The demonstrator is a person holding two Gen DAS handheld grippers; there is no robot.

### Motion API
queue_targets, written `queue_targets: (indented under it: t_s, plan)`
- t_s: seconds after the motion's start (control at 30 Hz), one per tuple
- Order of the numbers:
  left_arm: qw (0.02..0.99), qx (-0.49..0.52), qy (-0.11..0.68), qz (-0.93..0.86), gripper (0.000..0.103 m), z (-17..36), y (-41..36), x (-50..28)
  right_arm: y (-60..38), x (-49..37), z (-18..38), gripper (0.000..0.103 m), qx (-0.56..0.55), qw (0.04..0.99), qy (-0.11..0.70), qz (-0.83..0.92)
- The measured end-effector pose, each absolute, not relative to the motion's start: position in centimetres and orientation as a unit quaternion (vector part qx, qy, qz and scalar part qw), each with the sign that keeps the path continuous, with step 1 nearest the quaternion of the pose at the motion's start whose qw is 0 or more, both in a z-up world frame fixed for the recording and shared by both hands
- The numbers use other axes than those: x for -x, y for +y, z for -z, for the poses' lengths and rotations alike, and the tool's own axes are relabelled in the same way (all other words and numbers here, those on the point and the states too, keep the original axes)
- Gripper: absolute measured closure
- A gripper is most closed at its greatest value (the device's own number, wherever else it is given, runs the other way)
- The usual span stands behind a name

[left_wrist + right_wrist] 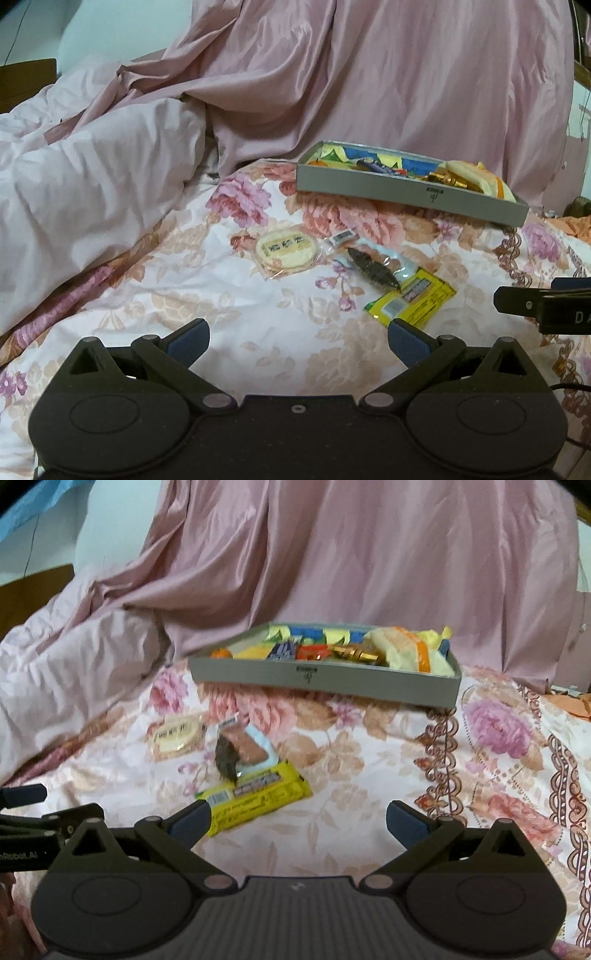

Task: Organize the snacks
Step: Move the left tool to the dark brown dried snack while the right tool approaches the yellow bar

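Note:
Three loose snacks lie on the flowered bedspread: a round pale wafer pack (286,252) (176,734), a clear pack with a dark brown piece (373,267) (242,751), and a yellow packet (412,297) (255,797). Behind them stands a grey box (406,190) (325,681) with several wrapped snacks inside. My left gripper (298,341) is open above the bedspread, short of the snacks, holding nothing. My right gripper (298,821) is open too, its left finger just over the yellow packet's near end. Each gripper shows at the edge of the other's view.
A rumpled pale pink duvet (92,192) is heaped at the left. A mauve satin cloth (369,74) (351,554) hangs behind the box. Bare bedspread (498,757) lies right of the snacks. Orange fabric (576,705) shows at the far right.

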State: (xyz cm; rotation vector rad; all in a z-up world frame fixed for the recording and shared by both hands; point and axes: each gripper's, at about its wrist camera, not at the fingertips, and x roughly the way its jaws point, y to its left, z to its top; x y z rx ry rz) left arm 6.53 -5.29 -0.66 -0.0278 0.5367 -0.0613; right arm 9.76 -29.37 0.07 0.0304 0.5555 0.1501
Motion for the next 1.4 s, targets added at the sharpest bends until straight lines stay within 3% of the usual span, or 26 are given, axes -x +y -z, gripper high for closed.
queue_targets:
  t_s: [0.8, 1.03, 1.4]
  plan:
    - [0.952, 0.051, 0.301, 0.021, 0.001, 1.2, -3.2, -8.5, -27.7, -11.8, 1.4, 0.000, 0.005, 0.939, 0.330, -0.095]
    - [0.950, 0.066, 0.304, 0.011, 0.001, 1.1, -2.5, -10.0, -28.1, -13.0, 1.2, 0.000, 0.003, 0.939, 0.324, -0.115]
    - [0.947, 0.087, 0.310, 0.008, 0.001, 0.9, -3.0, -13.5, -27.8, -16.2, 0.7, 0.000, 0.122, 0.935, 0.263, -0.203]
